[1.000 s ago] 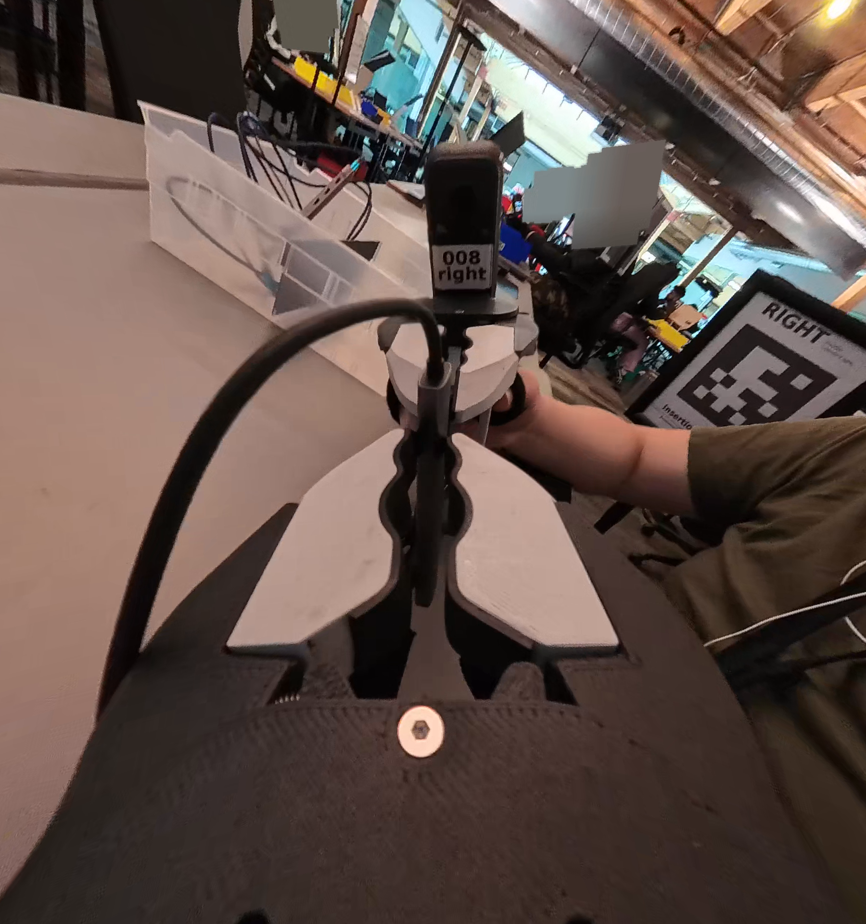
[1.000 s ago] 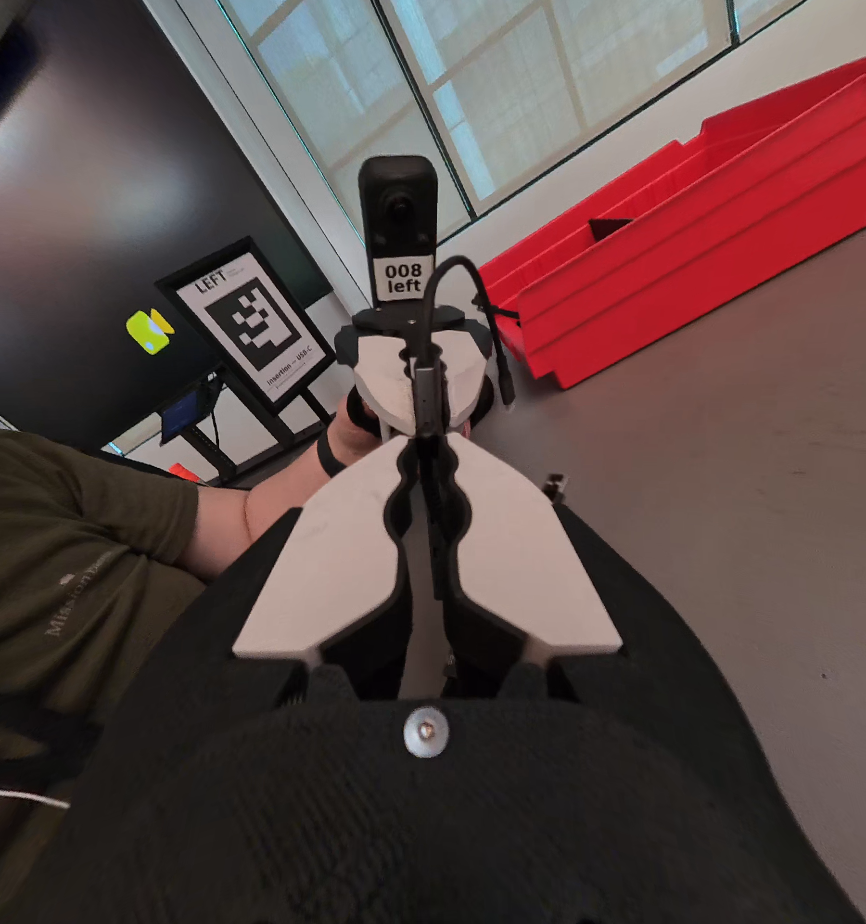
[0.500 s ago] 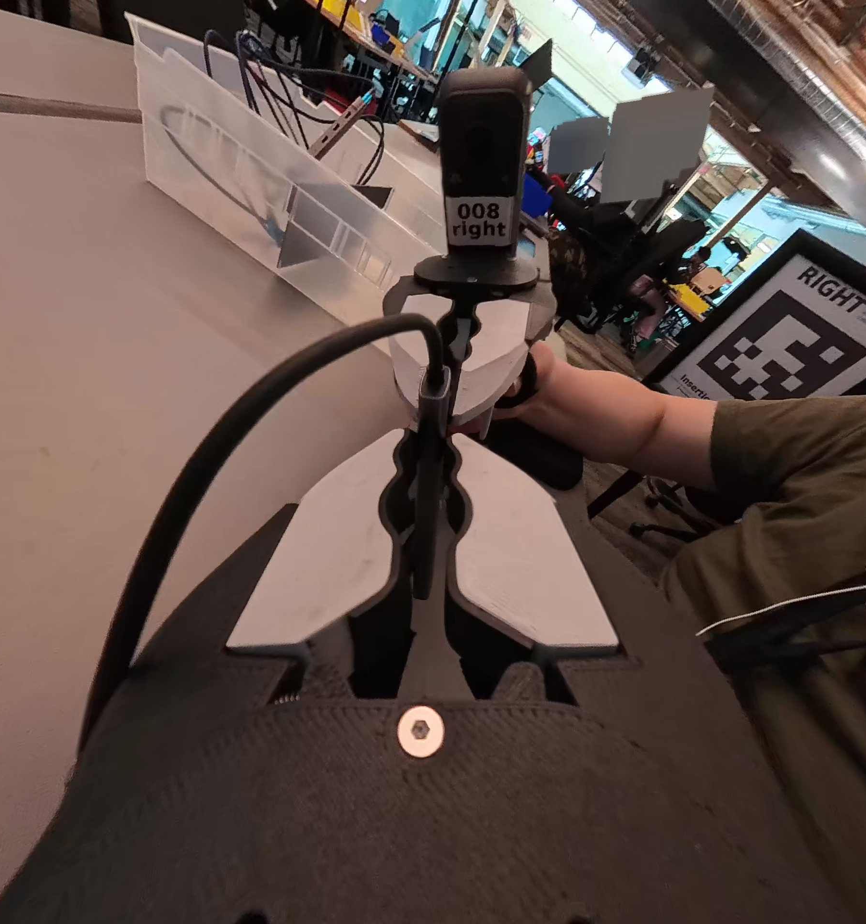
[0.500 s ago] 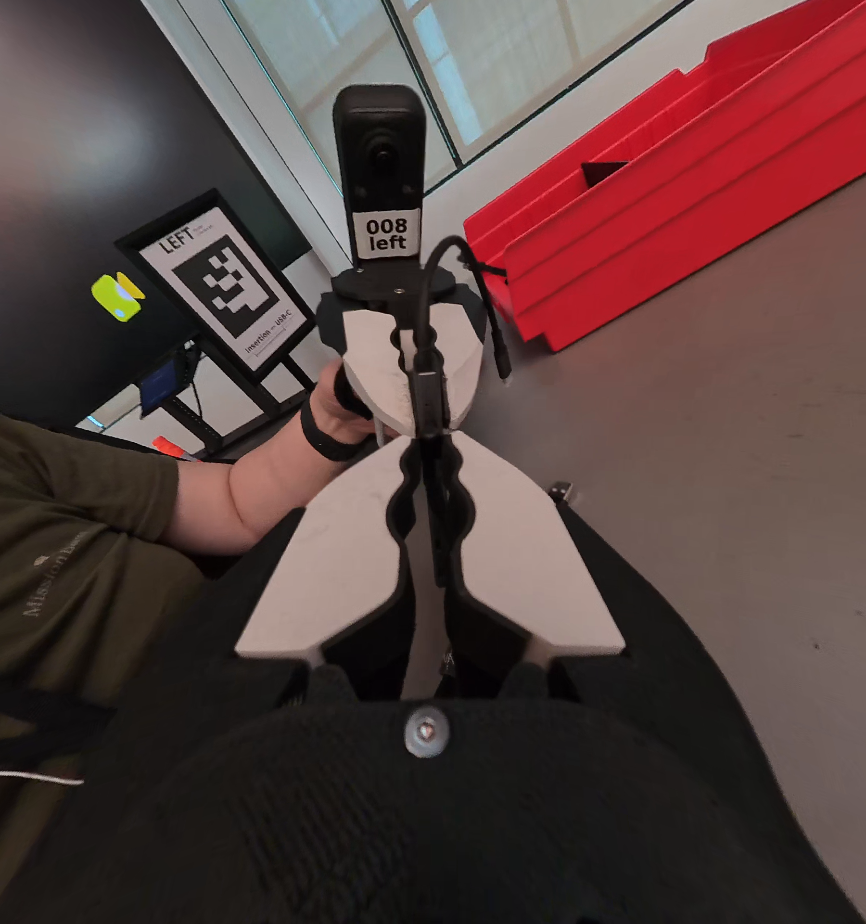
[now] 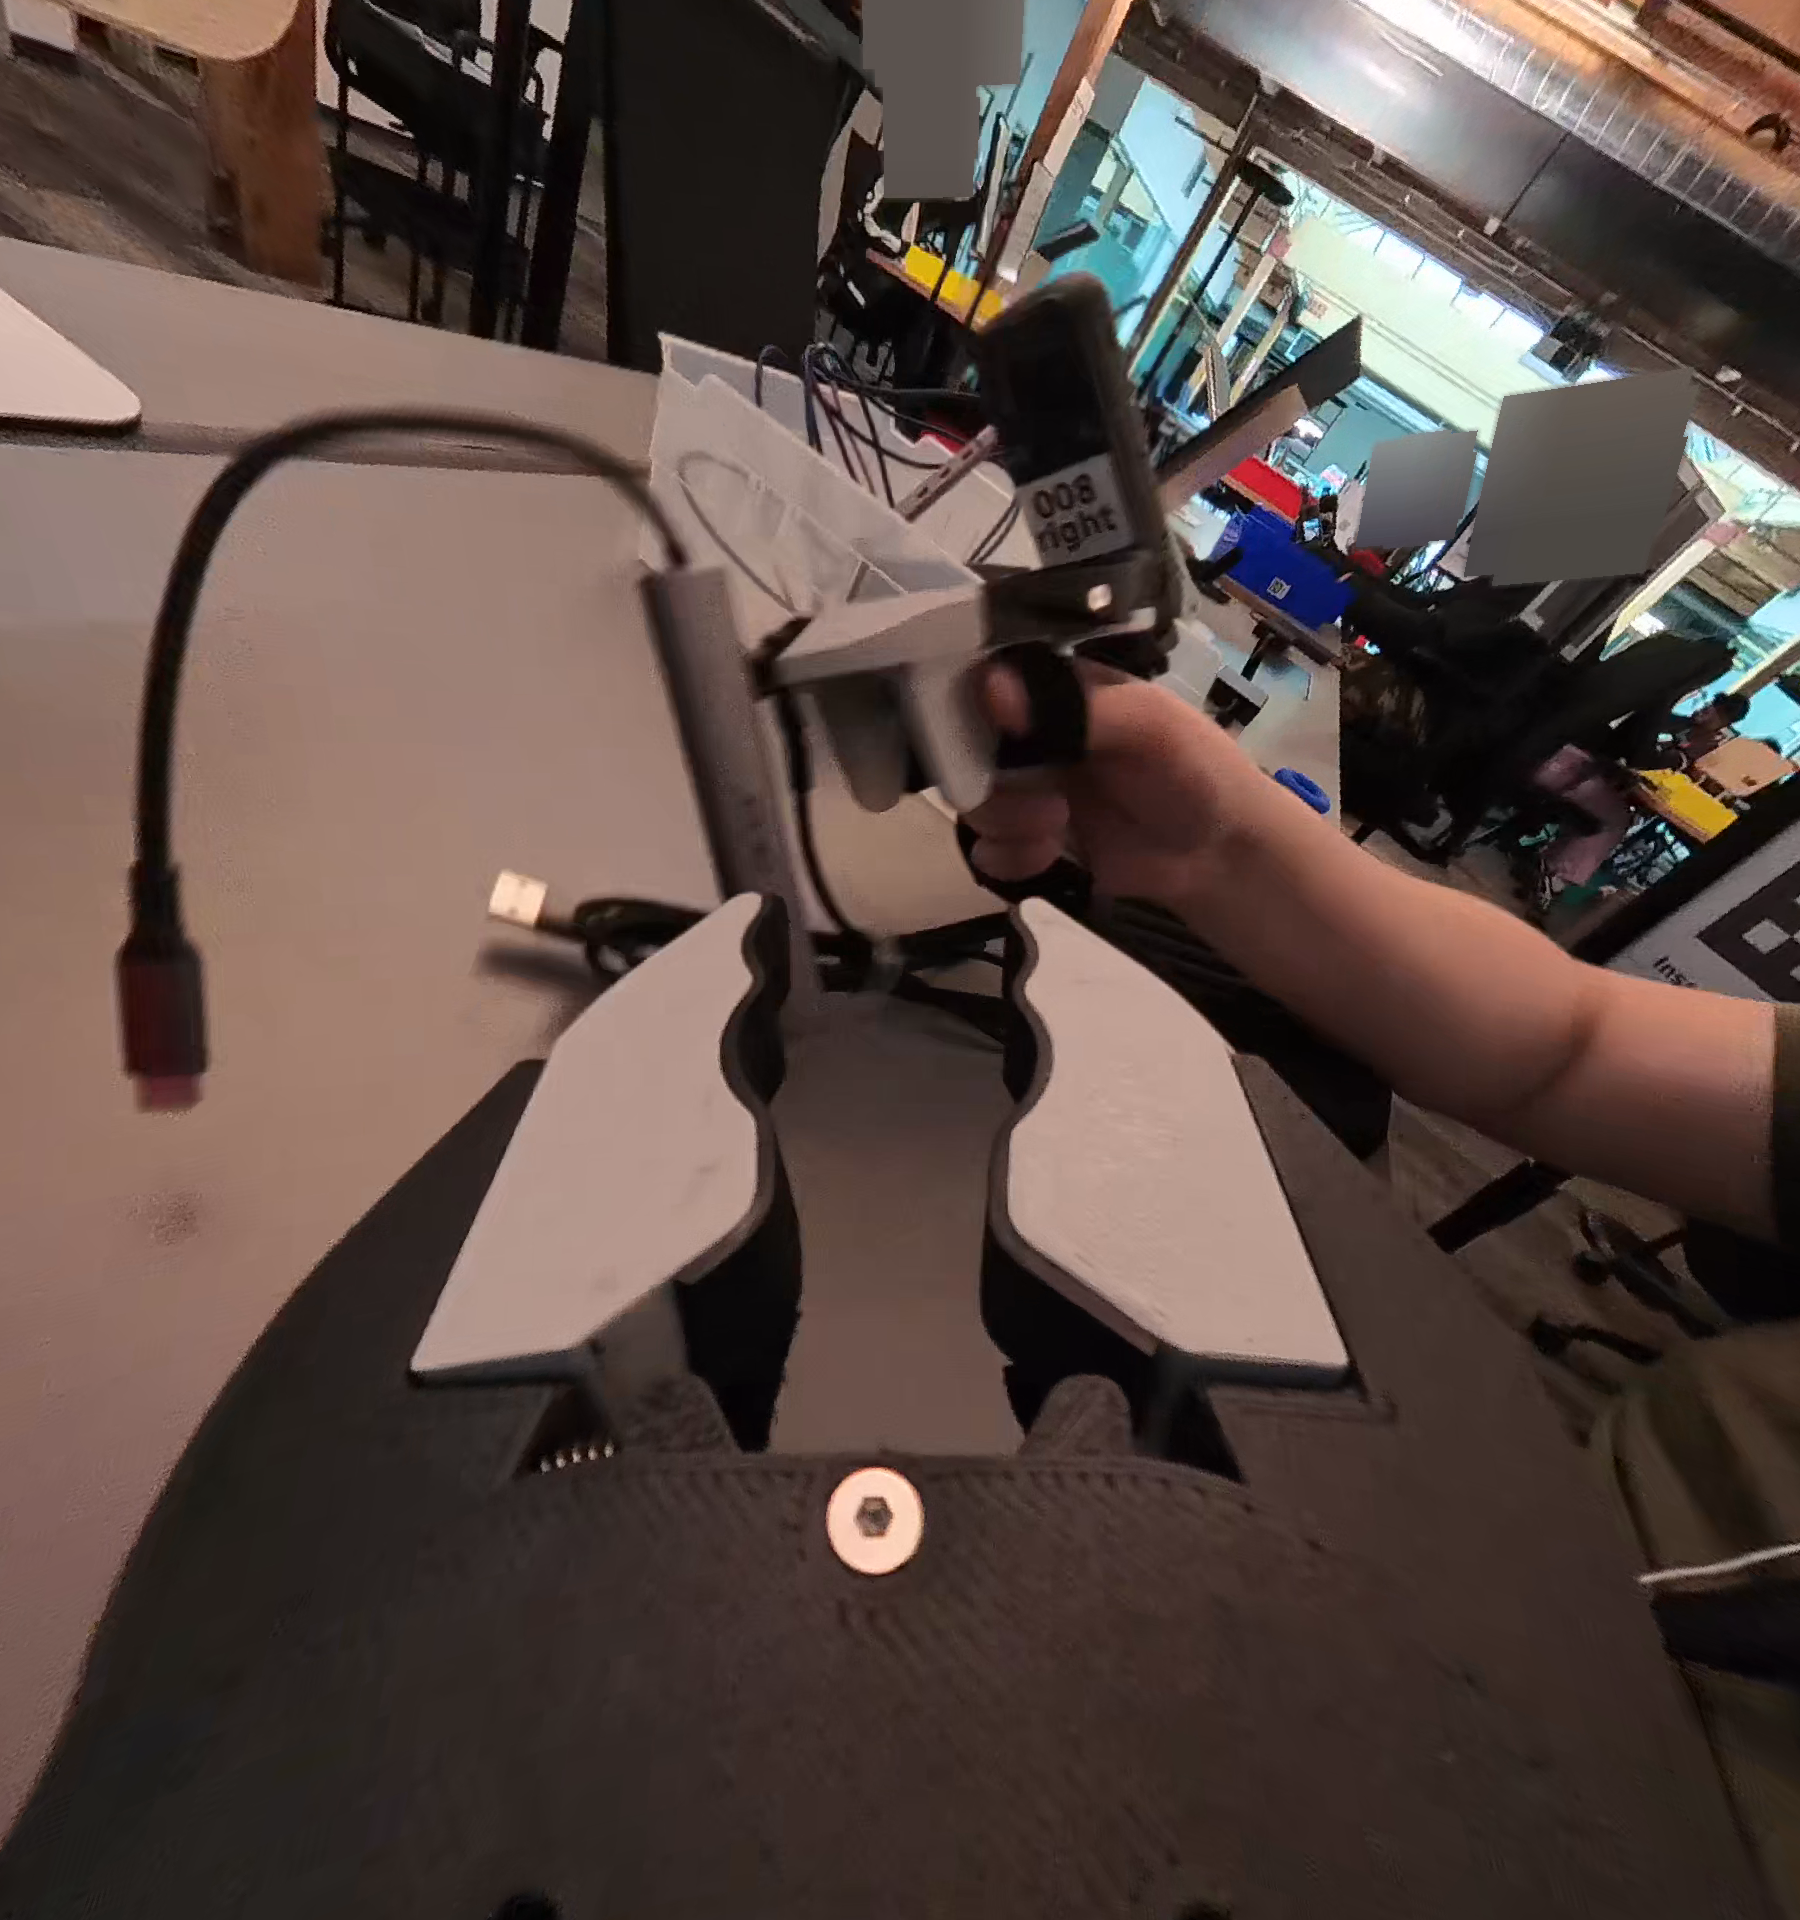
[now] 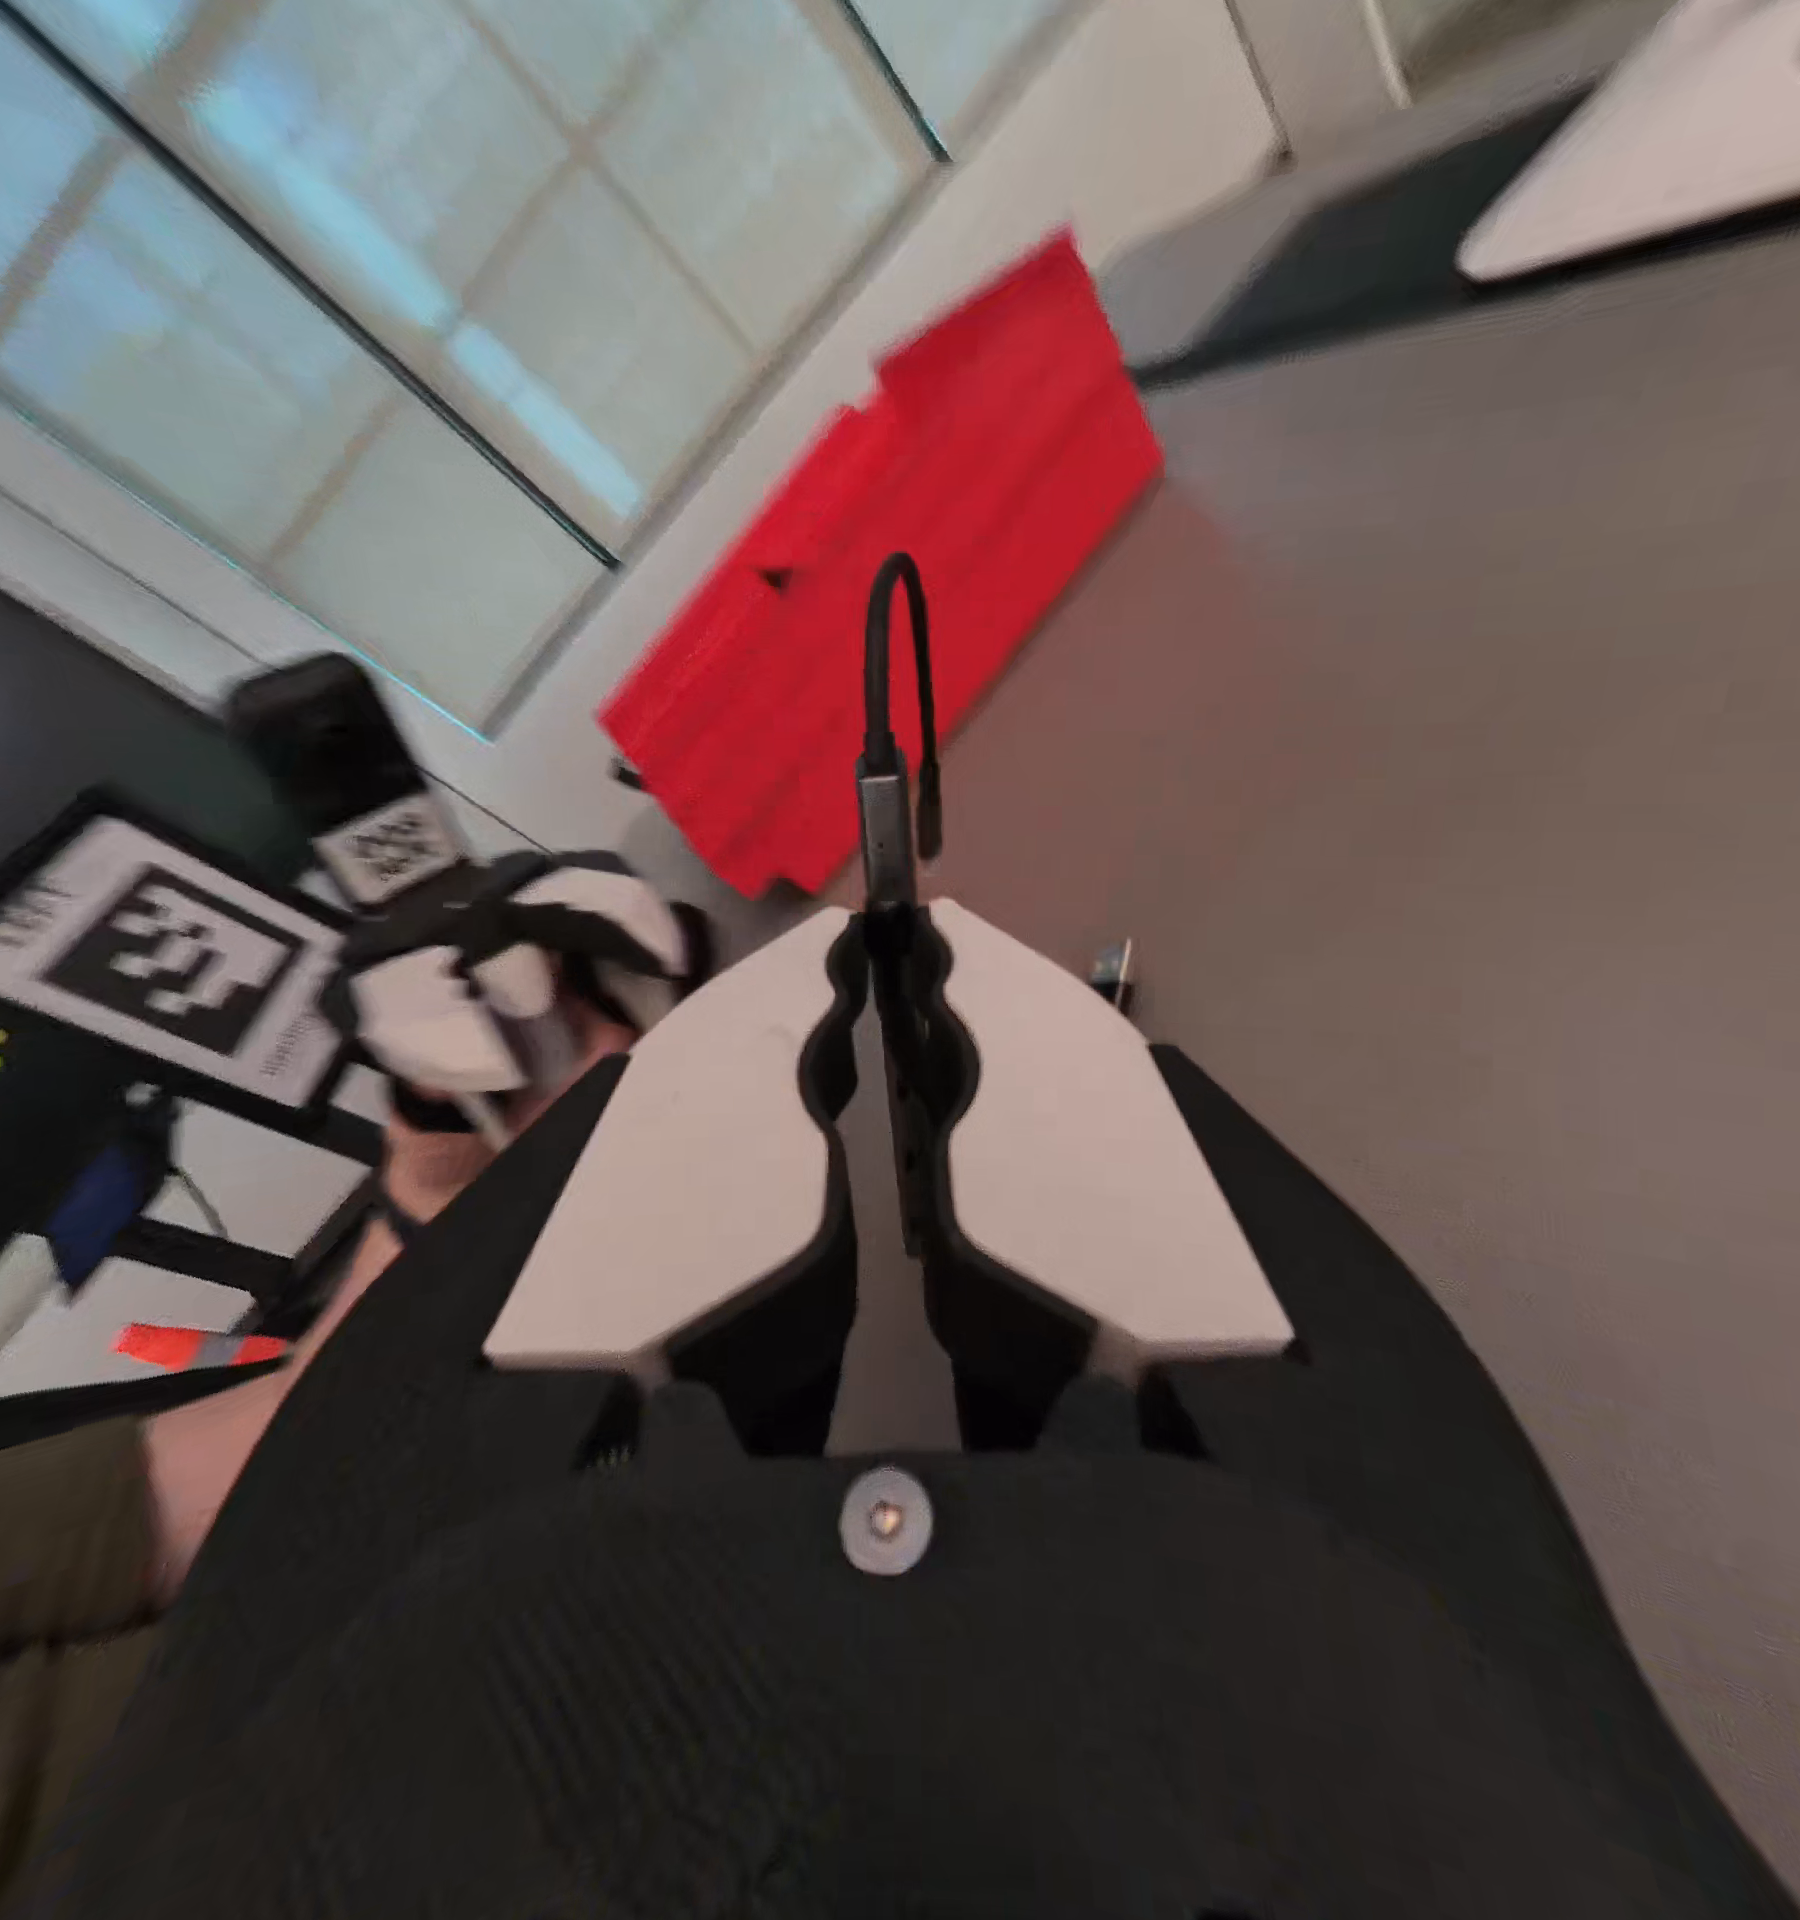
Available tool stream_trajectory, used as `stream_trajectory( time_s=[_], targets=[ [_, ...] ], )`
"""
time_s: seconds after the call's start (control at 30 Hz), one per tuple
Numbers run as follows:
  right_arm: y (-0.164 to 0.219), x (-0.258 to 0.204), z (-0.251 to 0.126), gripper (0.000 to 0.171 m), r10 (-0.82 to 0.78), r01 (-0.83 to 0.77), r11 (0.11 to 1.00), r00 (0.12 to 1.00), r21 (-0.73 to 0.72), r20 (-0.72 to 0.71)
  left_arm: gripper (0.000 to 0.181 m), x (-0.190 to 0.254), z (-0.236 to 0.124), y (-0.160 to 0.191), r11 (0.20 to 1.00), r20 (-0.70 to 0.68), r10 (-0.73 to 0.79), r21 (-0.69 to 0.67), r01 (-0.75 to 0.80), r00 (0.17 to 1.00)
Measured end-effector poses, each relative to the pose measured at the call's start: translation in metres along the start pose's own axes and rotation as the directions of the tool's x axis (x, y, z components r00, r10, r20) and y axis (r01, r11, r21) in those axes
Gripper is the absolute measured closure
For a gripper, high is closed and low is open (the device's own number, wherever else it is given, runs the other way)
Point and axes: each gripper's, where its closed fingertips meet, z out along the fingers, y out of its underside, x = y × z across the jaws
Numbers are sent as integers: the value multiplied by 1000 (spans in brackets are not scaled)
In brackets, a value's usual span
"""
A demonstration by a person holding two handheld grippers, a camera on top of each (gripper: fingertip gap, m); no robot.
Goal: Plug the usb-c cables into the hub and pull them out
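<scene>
In the left wrist view my left gripper (image 5: 891, 935) is open and empty. The slim grey hub (image 5: 730, 748) stands tilted just ahead of it, with its lower end by the left finger (image 5: 647, 1122). The right gripper (image 5: 771, 665) is shut on the hub's upper part. The hub's own black cable (image 5: 179, 644) arcs to the left and ends in a dark red plug (image 5: 163, 1029) that hangs free. In the right wrist view my right gripper (image 6: 891, 914) is shut on the hub (image 6: 885, 831), and the cable loop (image 6: 896, 623) rises beyond it.
A black cable with a silver plug (image 5: 517, 899) lies on the grey table (image 5: 356, 727). A white bin with cables (image 5: 771, 468) stands behind. A red bin (image 6: 875, 623) sits far on the table. A marker board (image 6: 148, 966) and the blurred left gripper (image 6: 501, 987) are at the left. My hands' fingertips stand some 9 centimetres from each other.
My left gripper has opened and let go of the hub, then drawn back. The right gripper keeps hold of the hub and has swung it round, so the cable's plug now hangs free.
</scene>
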Motion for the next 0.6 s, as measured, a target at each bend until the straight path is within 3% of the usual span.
stream_trajectory(
  time_s=[0.07, 0.17, 0.37, 0.47, 0.6],
  targets=[
    [4, 20, 14, 162, 7, -11, 999, 997, -51, -82, 144, -2, -1, -1, 1000, 6, -21, 15, 21, 1000],
    [3, 31, 33, 162, 80, -88, 993, 992, -81, -97, 147, -4, -2, 3, 999, -5, -39, 4, 39, 999],
    [10, 70, 47, 152, 9, -48, 981, 979, -189, -202, 145, -6, 4, 17, 997, 16, -29, -76, 30, 999],
    [5, 75, 40, 137, 19, -51, 986, 980, -156, -197, 144, -5, 8, 23, 994, 30, -10, -108, 13, 1000],
    [-16, 66, 26, 136, -51, 43, 998, 982, -46, -180, 142, -4, 11, 28, 990, 37, 10, -139, -5, 999]
  ],
)
